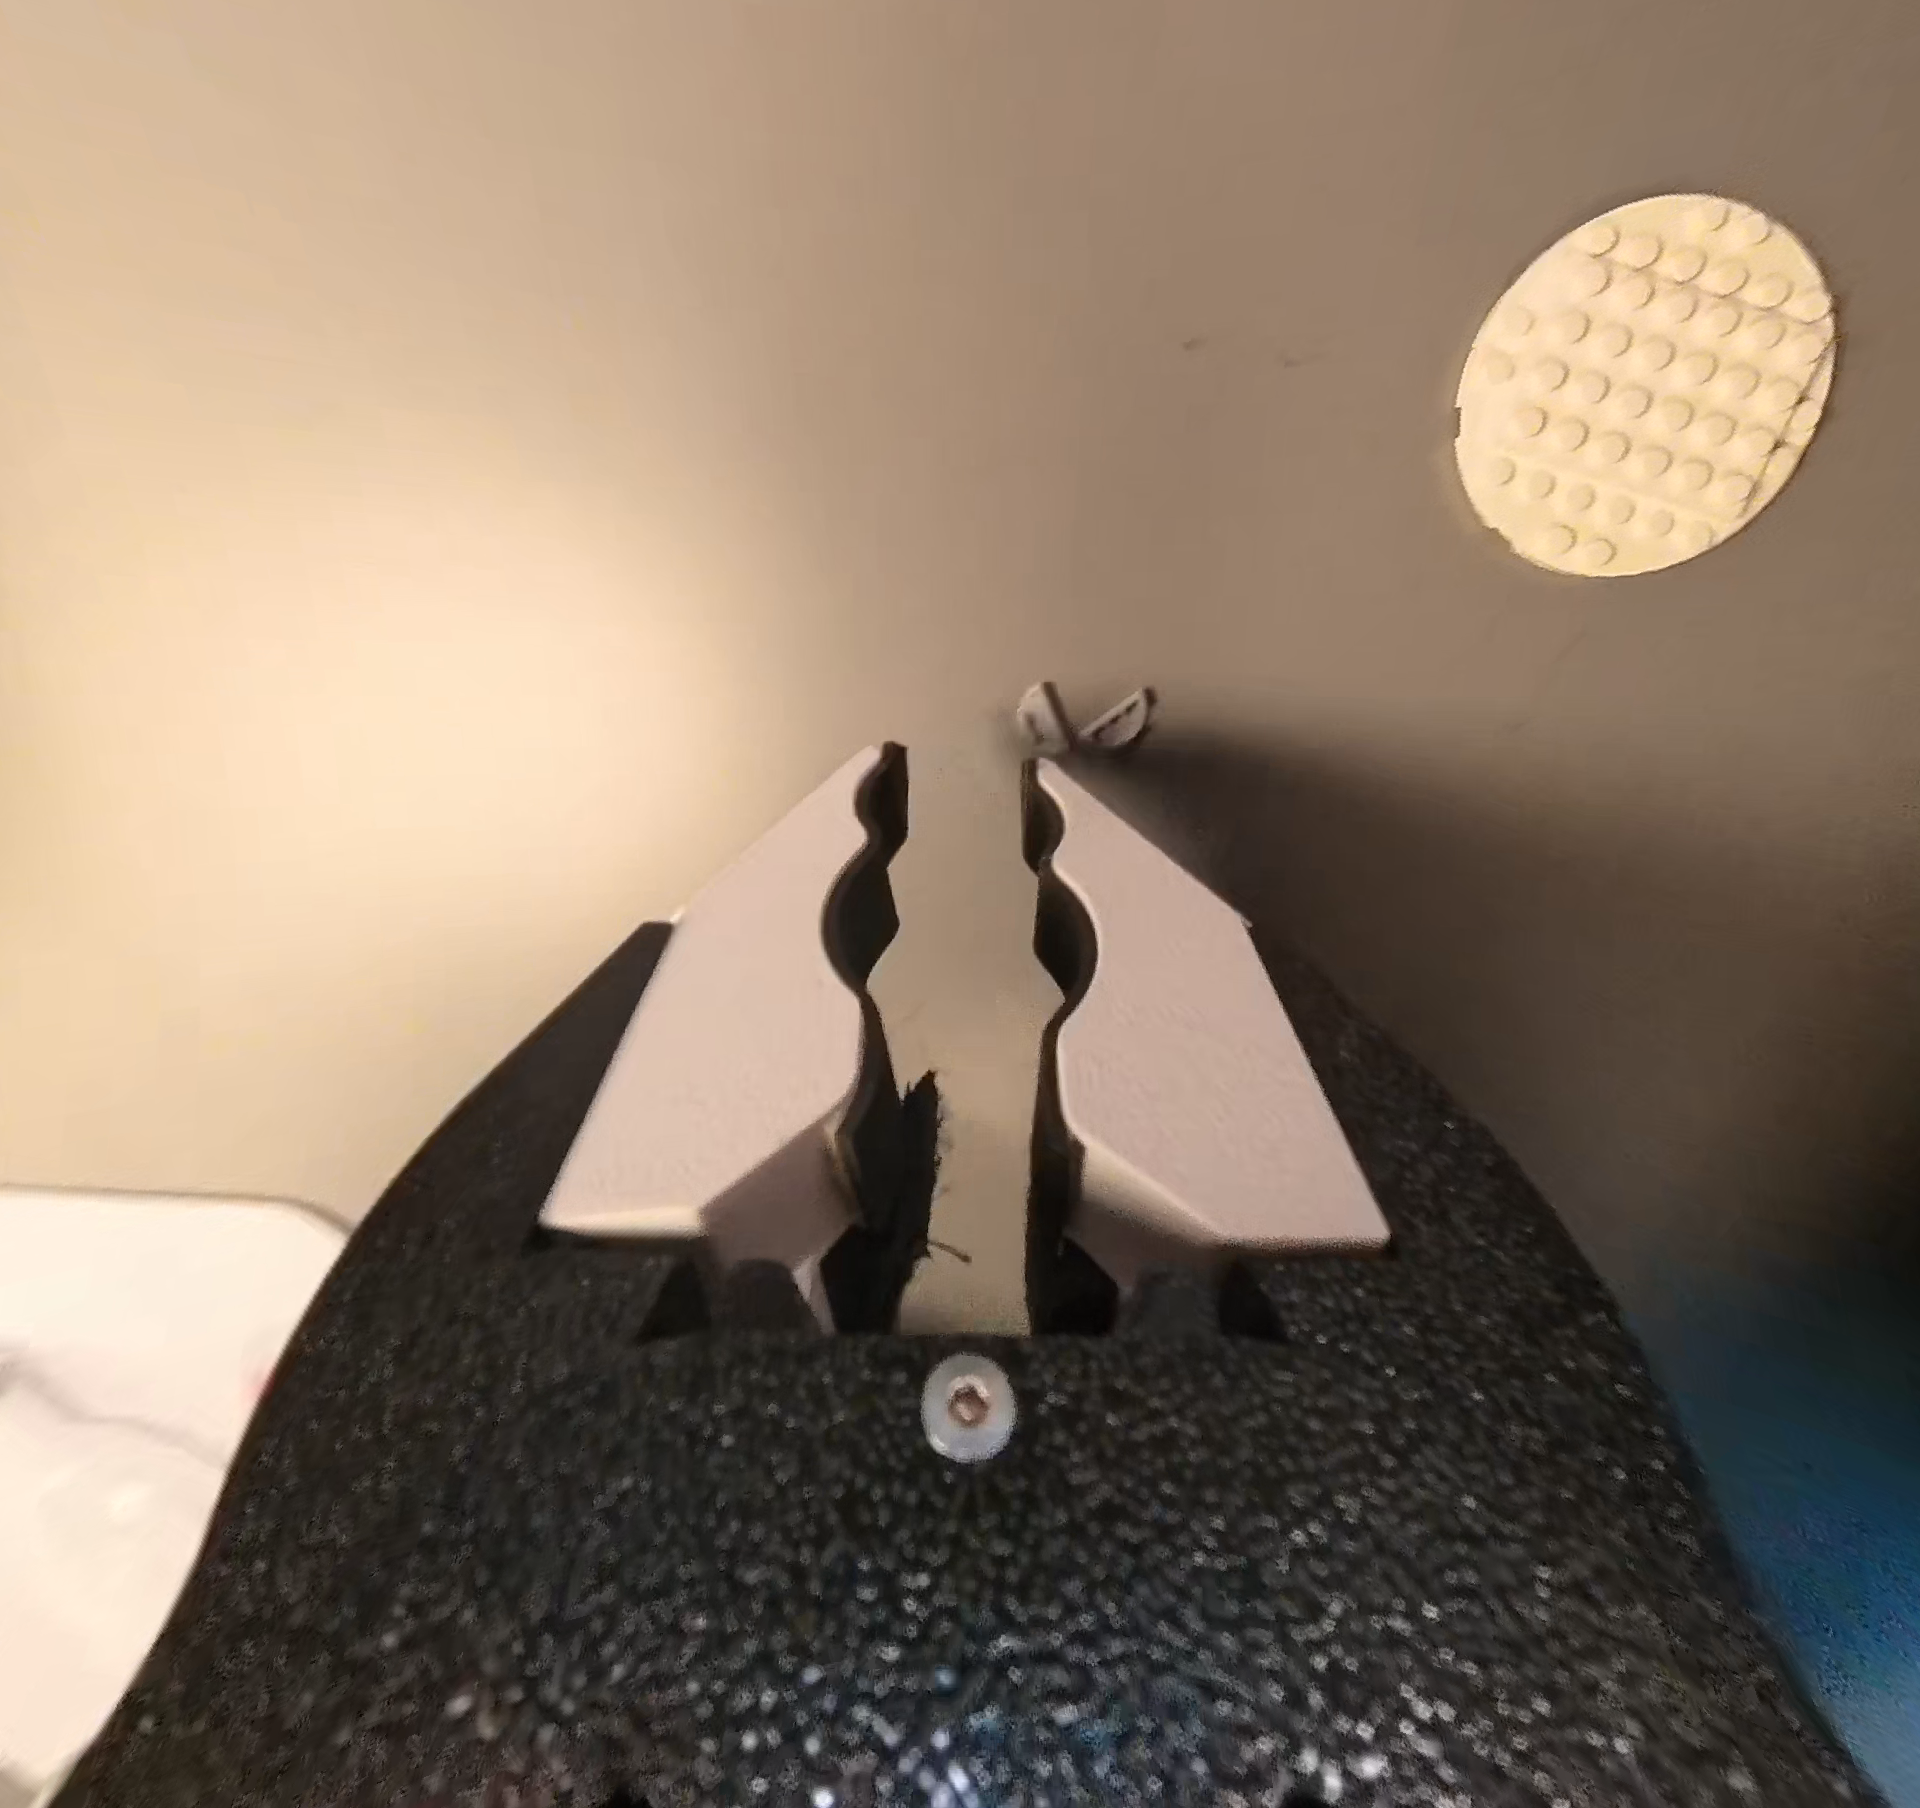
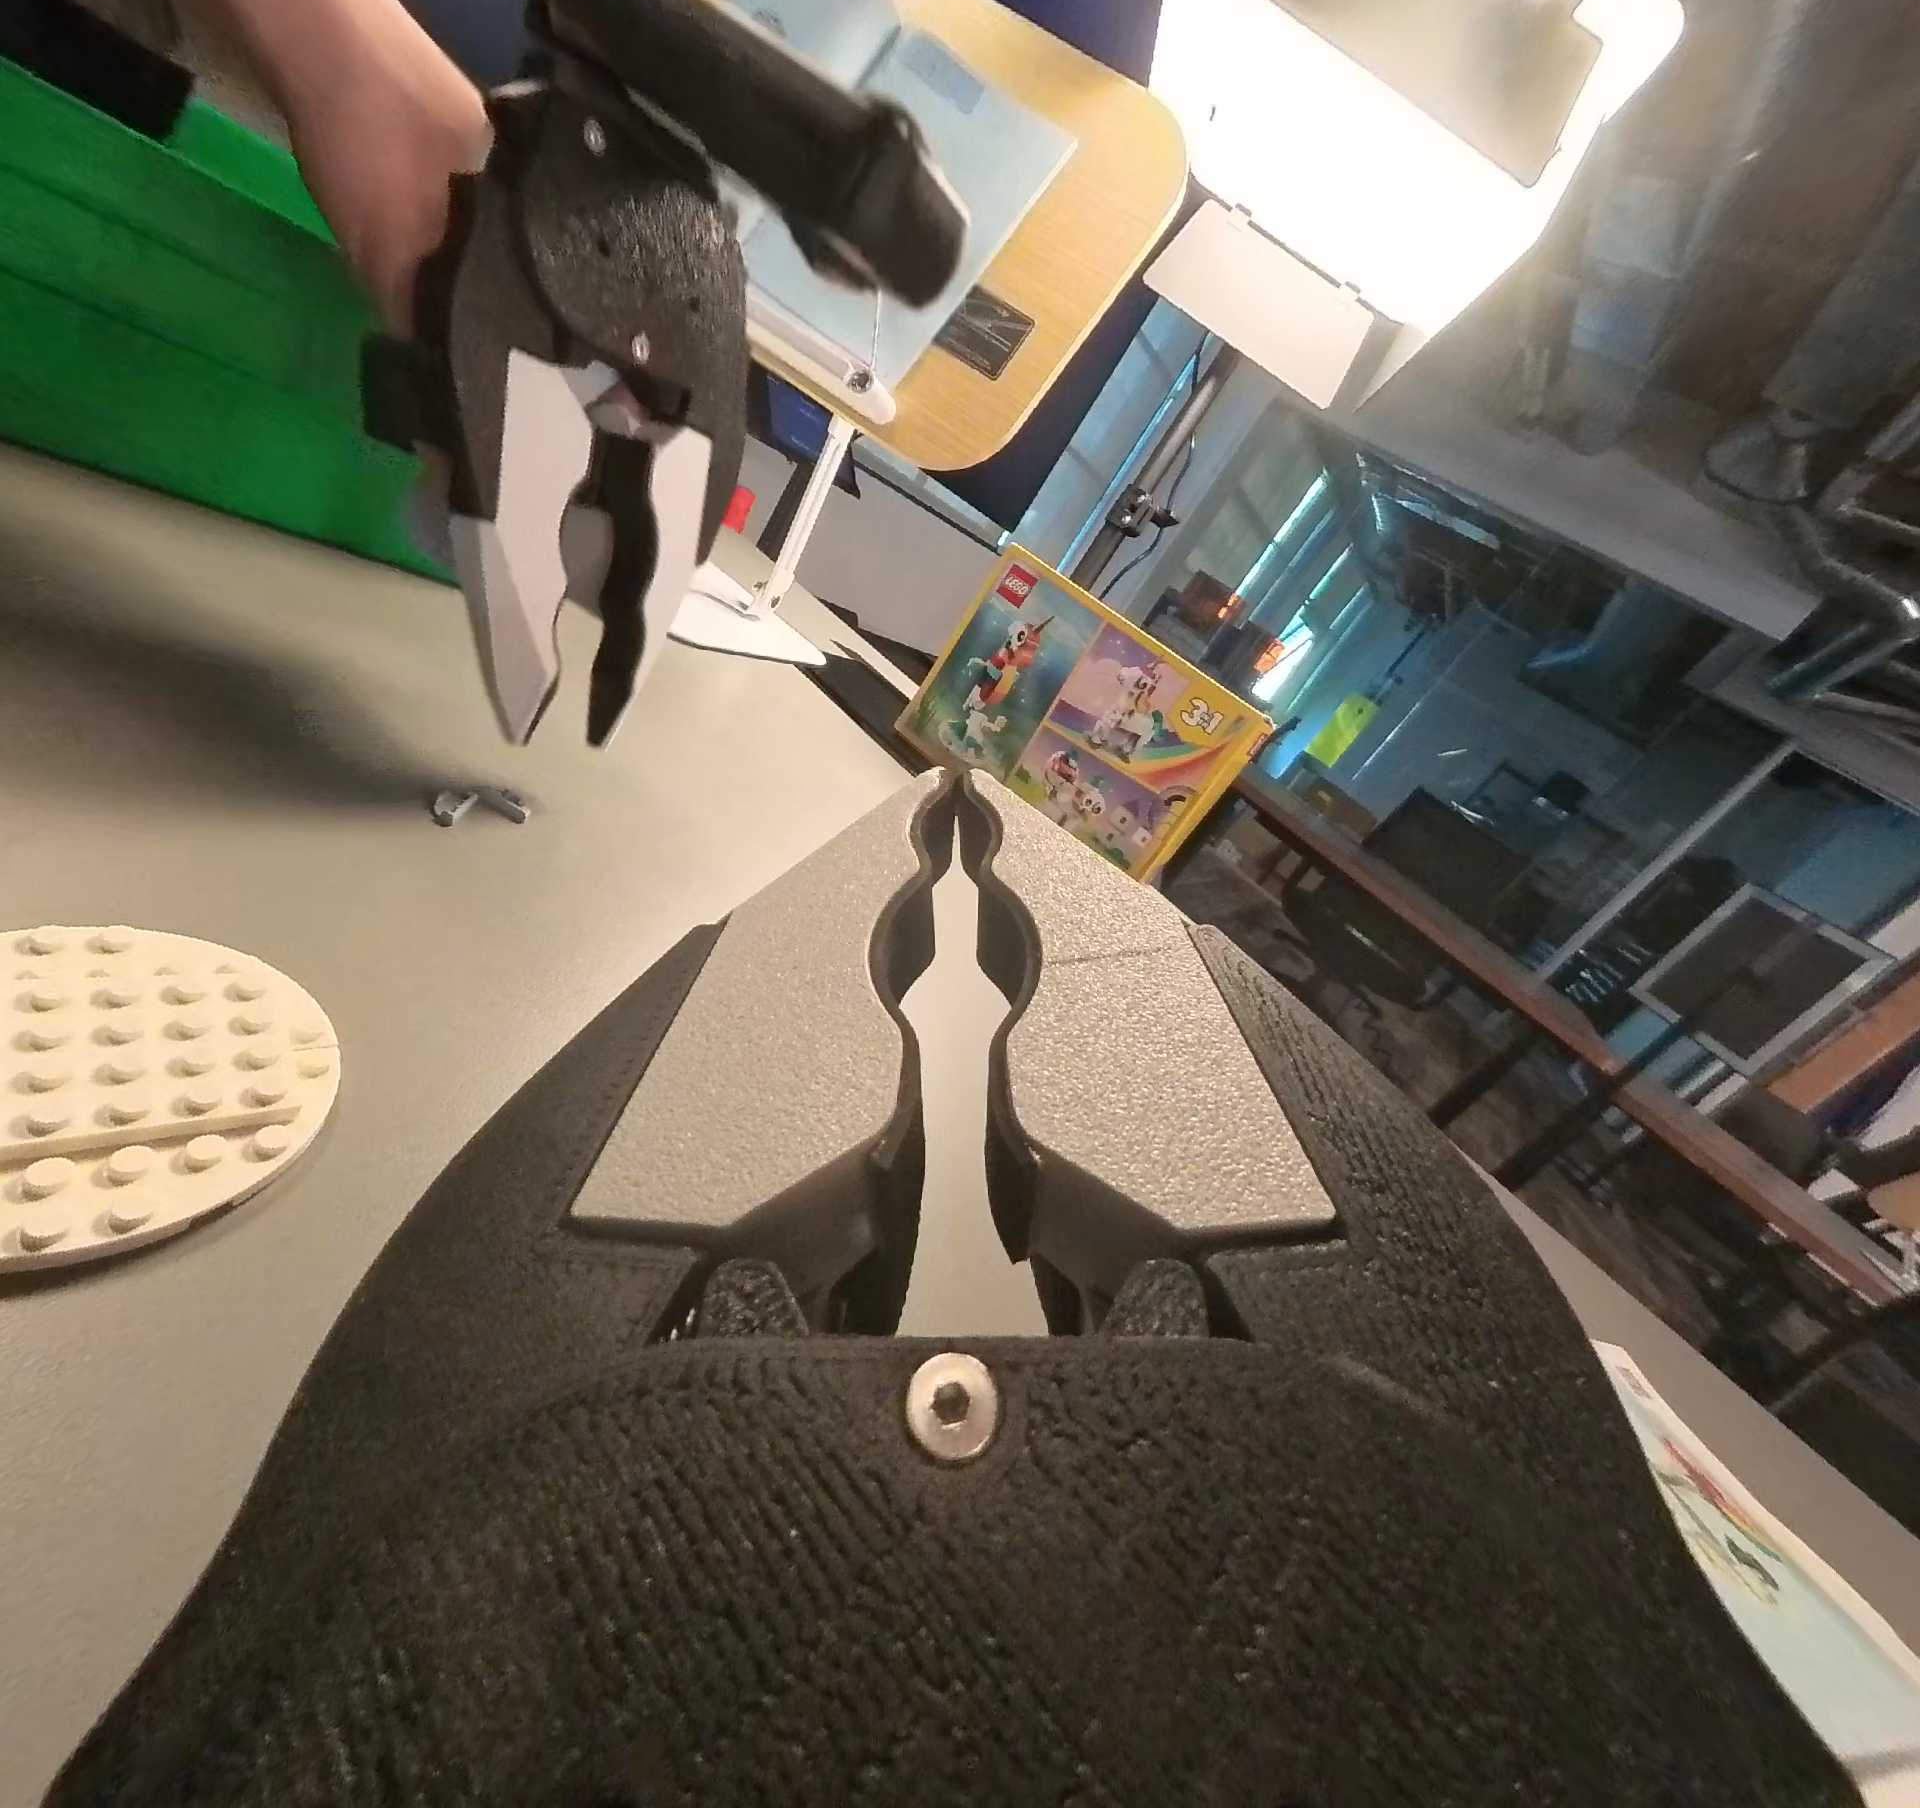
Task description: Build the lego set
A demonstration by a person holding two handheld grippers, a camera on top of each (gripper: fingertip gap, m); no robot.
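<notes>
Lab or maker-type workspace, set up for recording.

Bright softbox light (image 2: pixel 1423 96) on a stand over a grey table (image 2: pixel 260 875); green backdrop (image 2: pixel 135 324) at one side. Instruction sheets clipped to a wooden board (image 2: pixel 997 231) on a stand. Beyond, long benches (image 2: pixel 1558 1062), glass partitions (image 2: pixel 1558 678), exposed ducting (image 2: pixel 1829 532) overhead.

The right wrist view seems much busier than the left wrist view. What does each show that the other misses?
Only the right wrist view shows the yellow lego box, the booklet stand, the bright lamp, a green block, and its own shut right gripper.

Only the left wrist view shows a white object at the lower left.

Both show the round cream plate, the small grey piece, the grey table and the open left gripper.
</notes>
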